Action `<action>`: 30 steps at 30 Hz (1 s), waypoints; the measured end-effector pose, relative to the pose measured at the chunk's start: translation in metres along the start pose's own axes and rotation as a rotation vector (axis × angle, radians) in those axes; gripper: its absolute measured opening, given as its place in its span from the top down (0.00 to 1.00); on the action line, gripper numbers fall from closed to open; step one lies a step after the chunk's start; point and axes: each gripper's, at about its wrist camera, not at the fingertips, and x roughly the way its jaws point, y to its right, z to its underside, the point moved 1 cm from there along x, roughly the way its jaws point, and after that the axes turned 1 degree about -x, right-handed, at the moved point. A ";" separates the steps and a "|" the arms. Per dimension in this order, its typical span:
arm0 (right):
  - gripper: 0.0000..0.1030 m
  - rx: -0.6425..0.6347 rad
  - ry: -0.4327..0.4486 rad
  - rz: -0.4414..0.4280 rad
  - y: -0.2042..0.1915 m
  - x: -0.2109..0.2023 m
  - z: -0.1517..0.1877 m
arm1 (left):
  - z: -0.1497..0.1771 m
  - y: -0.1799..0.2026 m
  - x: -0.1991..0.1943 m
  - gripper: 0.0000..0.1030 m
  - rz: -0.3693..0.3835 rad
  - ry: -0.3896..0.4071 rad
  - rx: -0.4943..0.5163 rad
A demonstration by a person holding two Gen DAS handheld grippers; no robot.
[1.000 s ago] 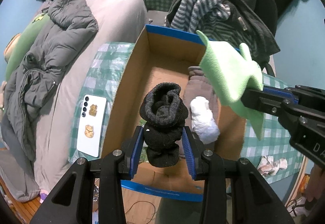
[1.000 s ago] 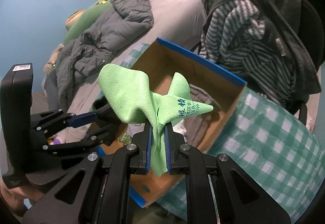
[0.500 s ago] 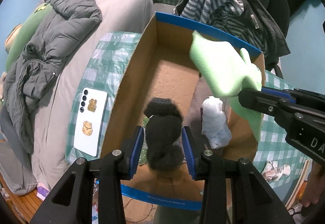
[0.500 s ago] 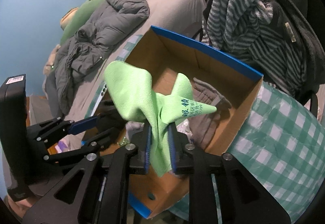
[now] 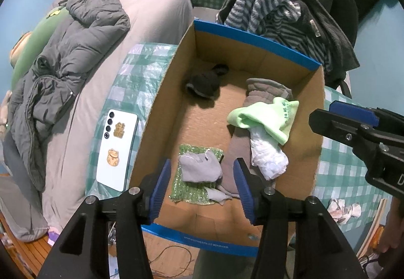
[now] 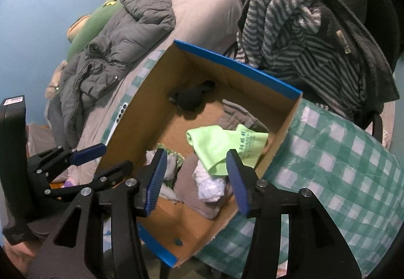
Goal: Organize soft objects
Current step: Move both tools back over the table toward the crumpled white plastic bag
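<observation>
Cardboard box (image 5: 161, 102) on the checked desk (image 5: 341, 167) holds the soft things. Left to right: a black sock bundle (image 5: 205, 80) at the far wall, a grey cloth (image 5: 199, 169) on a sequinned green patch (image 5: 192, 190), then a light green microfibre cloth (image 5: 265, 117) draped over a white crumpled piece (image 5: 267, 155). All look light, limp, easily pinched at a raised fold. Left gripper (image 5: 202, 186) and right gripper (image 6: 195, 179) hang above, both spread wide and empty.
</observation>
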 end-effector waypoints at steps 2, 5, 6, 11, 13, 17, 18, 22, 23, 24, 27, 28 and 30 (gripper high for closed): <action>0.50 -0.009 0.004 0.011 0.000 -0.006 0.003 | 0.002 0.003 -0.004 0.48 0.001 0.004 0.005; 0.46 -0.020 0.007 0.017 0.000 -0.012 0.006 | 0.005 0.008 -0.009 0.48 0.008 0.007 0.011; 0.46 -0.026 0.008 0.022 0.000 -0.015 0.008 | 0.006 0.009 -0.011 0.48 0.007 0.008 0.013; 0.44 -0.037 0.012 0.037 0.004 -0.027 0.015 | 0.012 0.020 -0.019 0.48 0.008 0.015 0.036; 0.43 -0.036 0.016 0.041 0.006 -0.033 0.019 | 0.014 0.024 -0.022 0.48 0.011 0.016 0.045; 0.41 -0.030 0.023 0.057 0.013 -0.043 0.027 | 0.019 0.034 -0.028 0.48 0.016 0.018 0.062; 0.41 -0.028 0.025 0.060 0.015 -0.046 0.029 | 0.020 0.037 -0.028 0.47 0.018 0.018 0.067; 0.40 -0.018 0.026 0.071 0.023 -0.055 0.039 | 0.024 0.051 -0.032 0.47 0.024 0.019 0.095; 0.40 -0.015 0.025 0.076 0.026 -0.057 0.042 | 0.026 0.055 -0.033 0.47 0.025 0.020 0.102; 0.40 -0.011 0.023 0.079 0.029 -0.058 0.045 | 0.027 0.058 -0.033 0.47 0.026 0.020 0.109; 0.40 0.003 0.019 0.087 0.038 -0.064 0.054 | 0.031 0.069 -0.034 0.46 0.033 0.015 0.129; 0.40 0.006 0.017 0.090 0.041 -0.065 0.057 | 0.033 0.073 -0.034 0.46 0.035 0.013 0.137; 0.40 0.017 0.013 0.095 0.048 -0.068 0.064 | 0.036 0.081 -0.035 0.46 0.039 0.010 0.155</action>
